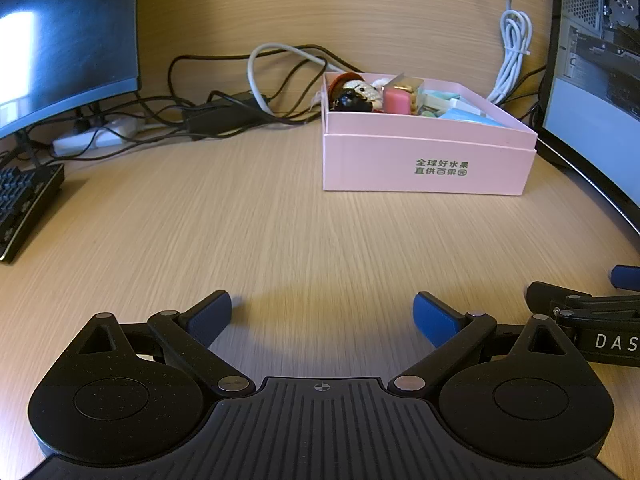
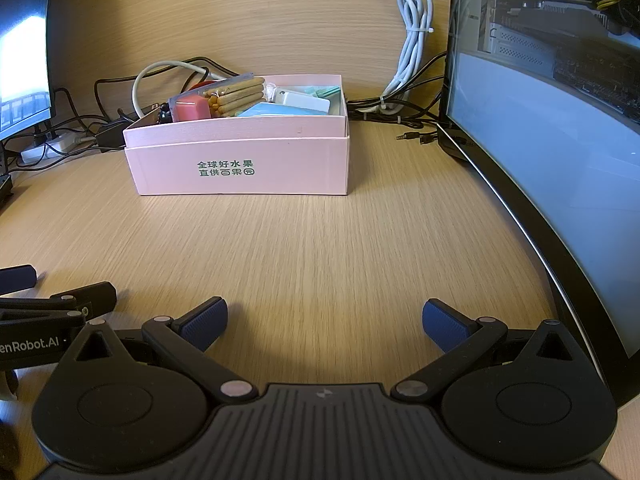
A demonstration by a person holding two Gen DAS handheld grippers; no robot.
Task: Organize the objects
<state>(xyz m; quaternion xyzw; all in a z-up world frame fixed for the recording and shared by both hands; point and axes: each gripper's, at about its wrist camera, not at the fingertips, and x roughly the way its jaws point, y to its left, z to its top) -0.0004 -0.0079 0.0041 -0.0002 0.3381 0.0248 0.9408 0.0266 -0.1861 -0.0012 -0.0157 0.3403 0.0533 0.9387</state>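
A pink cardboard box (image 1: 424, 164) (image 2: 240, 168) with green lettering stands at the back of the wooden desk. Several small items fill it: a pink block (image 1: 396, 101) (image 2: 192, 111), a pack of biscuit sticks (image 2: 236, 98), a white charger (image 2: 304, 100), a light blue packet (image 2: 276, 112) and a beaded figure (image 1: 362, 92). My left gripper (image 1: 322, 316) is open and empty, low over the desk well in front of the box. My right gripper (image 2: 324, 320) is likewise open and empty, beside the left one. Each gripper shows at the edge of the other's view.
A curved monitor (image 2: 540, 140) stands at the right, another monitor (image 1: 60, 40) at the left with a black keyboard (image 1: 24, 208) below. Tangled black and white cables (image 1: 224, 96), a power strip (image 1: 88, 138) and a coiled white cable (image 2: 414, 36) lie behind the box.
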